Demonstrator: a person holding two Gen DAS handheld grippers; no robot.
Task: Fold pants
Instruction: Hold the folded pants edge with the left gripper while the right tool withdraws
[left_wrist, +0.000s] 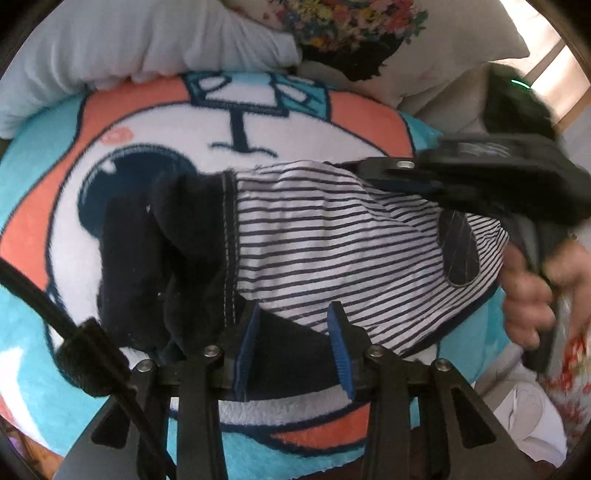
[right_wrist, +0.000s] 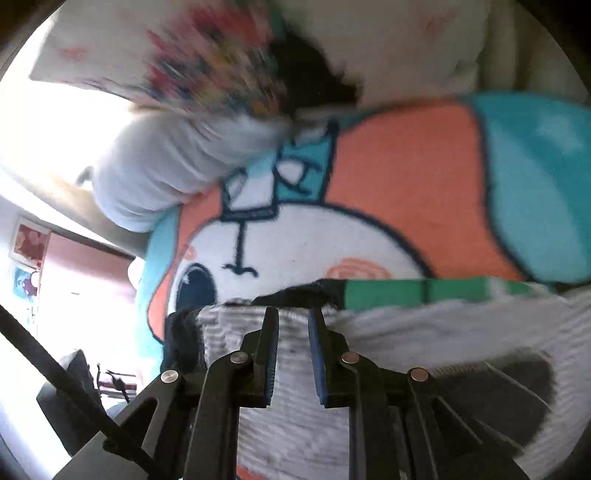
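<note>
The pants (left_wrist: 325, 236) are small, white with thin navy stripes, a navy cuff part at the left and a dark oval patch (left_wrist: 458, 251). They lie bunched on a cartoon blanket (left_wrist: 258, 122). My left gripper (left_wrist: 295, 314) is open, its blue pads on either side of the pants' near navy edge. The right gripper (left_wrist: 369, 168) reaches in from the right over the far edge of the pants. In the blurred right wrist view my right gripper (right_wrist: 293, 314) is open over the striped cloth (right_wrist: 295, 424), and a green waistband (right_wrist: 417, 291) shows.
A white pillow (left_wrist: 129, 44) and a floral pillow (left_wrist: 351, 26) lie beyond the blanket. A white bag or paper (left_wrist: 532, 421) sits at the lower right. The room with a door and pictures (right_wrist: 29, 247) shows at the left in the right wrist view.
</note>
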